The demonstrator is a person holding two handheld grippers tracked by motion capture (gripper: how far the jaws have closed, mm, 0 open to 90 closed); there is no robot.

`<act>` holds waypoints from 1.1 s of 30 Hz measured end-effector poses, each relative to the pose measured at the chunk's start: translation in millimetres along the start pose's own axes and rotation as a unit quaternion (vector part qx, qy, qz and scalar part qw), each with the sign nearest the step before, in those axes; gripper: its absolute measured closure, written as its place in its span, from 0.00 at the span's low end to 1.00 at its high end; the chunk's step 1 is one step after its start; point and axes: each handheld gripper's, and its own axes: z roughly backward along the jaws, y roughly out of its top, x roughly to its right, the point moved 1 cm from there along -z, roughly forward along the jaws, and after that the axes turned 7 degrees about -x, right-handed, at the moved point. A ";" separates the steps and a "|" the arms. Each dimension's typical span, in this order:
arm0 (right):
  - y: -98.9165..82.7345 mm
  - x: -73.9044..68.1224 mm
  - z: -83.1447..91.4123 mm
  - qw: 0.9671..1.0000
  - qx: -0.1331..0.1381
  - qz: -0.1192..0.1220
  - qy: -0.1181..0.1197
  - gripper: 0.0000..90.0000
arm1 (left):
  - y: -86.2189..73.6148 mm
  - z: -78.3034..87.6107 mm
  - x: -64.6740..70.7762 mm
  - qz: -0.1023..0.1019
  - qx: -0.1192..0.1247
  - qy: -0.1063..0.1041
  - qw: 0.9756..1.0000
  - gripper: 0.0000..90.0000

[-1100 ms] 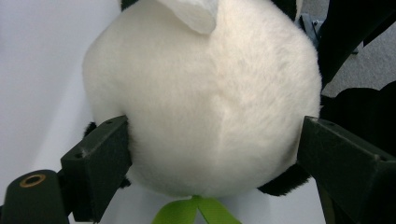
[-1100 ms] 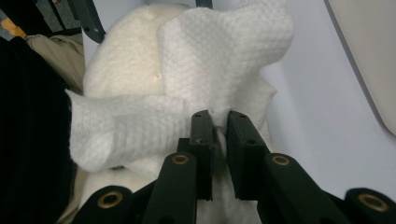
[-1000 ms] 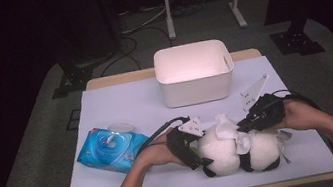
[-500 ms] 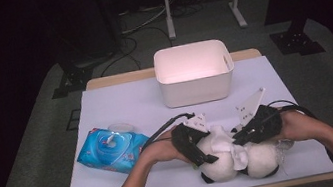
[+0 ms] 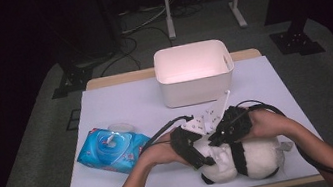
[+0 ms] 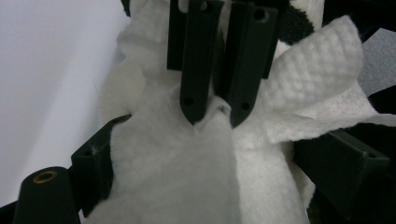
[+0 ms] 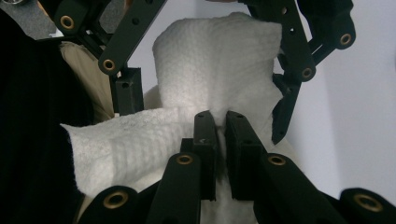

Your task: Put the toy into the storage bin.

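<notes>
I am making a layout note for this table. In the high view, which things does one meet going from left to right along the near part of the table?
Blue wipes pack → left gripper → right gripper → black-and-white plush toy.

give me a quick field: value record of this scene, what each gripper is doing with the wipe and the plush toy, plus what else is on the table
work: wiping a plush toy with a white wipe
left gripper: jaws spread wide around the wipe, draped over the toy
right gripper: jaws shut on a fold of the wipe
toy: black and white, lying at the table's near edge
bin: white, behind the hands
wipes pack: blue, left of the hands
</notes>
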 end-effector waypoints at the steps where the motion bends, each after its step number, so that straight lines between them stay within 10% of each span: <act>1: -1.8 0.4 1.6 1.000 0.000 -0.003 0.000 0.92 | 0.1 0.2 0.4 -0.003 -0.002 0.003 1.000 0.16; 19: -84.0 -4.5 61.2 0.995 0.022 -0.087 -0.032 0.91 | -0.7 1.0 4.1 0.007 -0.008 0.009 1.000 0.16; 33: -84.9 -11.8 45.8 0.996 0.042 -0.078 -0.027 0.92 | 6.2 1.1 -4.2 0.018 -0.017 -0.005 1.000 0.10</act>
